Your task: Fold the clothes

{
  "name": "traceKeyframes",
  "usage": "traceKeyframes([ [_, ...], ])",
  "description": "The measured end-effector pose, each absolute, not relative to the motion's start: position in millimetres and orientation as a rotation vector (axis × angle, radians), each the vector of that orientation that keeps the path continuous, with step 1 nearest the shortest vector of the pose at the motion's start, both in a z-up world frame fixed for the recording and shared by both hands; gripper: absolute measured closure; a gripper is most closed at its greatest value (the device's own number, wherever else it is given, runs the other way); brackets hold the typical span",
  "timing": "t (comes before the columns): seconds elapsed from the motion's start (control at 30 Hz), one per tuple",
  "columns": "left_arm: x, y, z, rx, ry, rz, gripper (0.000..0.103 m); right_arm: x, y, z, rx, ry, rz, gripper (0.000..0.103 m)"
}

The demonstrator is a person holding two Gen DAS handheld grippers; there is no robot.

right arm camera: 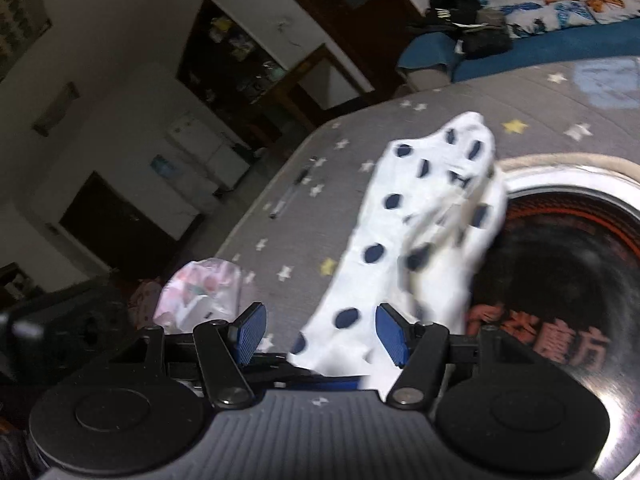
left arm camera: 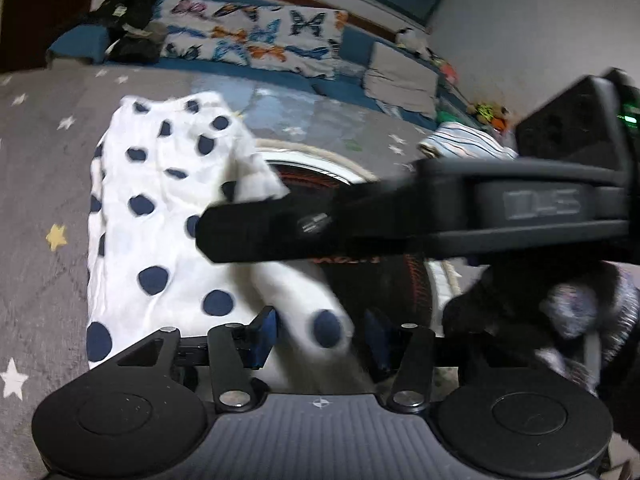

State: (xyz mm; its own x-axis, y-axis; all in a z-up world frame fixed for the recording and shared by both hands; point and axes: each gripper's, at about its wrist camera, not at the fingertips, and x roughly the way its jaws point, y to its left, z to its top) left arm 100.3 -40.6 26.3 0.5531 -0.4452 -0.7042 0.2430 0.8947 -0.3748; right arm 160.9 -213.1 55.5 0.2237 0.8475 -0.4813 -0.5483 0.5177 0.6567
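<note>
We're making out raised "DAS" lettering on the black body of the right gripper (left arm camera: pixel 540 202) reaching across the left wrist view. On the round dark mat (right arm camera: pixel 560 280) in the right wrist view we're reading orange Chinese characters, "魔方" (the ones before them are smeared by blur). We're finding nothing else legible.

— What's around me?
— A grey star-print bed (left arm camera: pixel 44 168), a blue sofa (left arm camera: pixel 352 44) with a butterfly blanket (left arm camera: pixel 256 36) along pale walls (left arm camera: pixel 520 20).
— And behind?
— A dark wooden cabinet (right arm camera: pixel 248 52), dim light.
</note>
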Motion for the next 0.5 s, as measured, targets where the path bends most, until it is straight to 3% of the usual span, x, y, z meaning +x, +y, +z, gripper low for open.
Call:
traceKeyframes([
  [0.03, 102.1, -36.8, 22.9, -0.258, 0.906, -0.401, 0.069, 161.3, -213.0, 56.2, 0.387, 0.915, 0.999, 0.040],
  [0.13, 106.2, -24.8, 14.1, -0.303, 0.924, -0.381, 0.081, 161.4, -223.2, 62.0, 0.396, 0.881, 0.985, 0.040],
  [0.5, 113.6, 24.4, -8.1, -0.627, 0.928, -0.419, 0.082, 155.0, -273.6, 32.3, 0.361, 0.936, 0.834, 0.041],
])
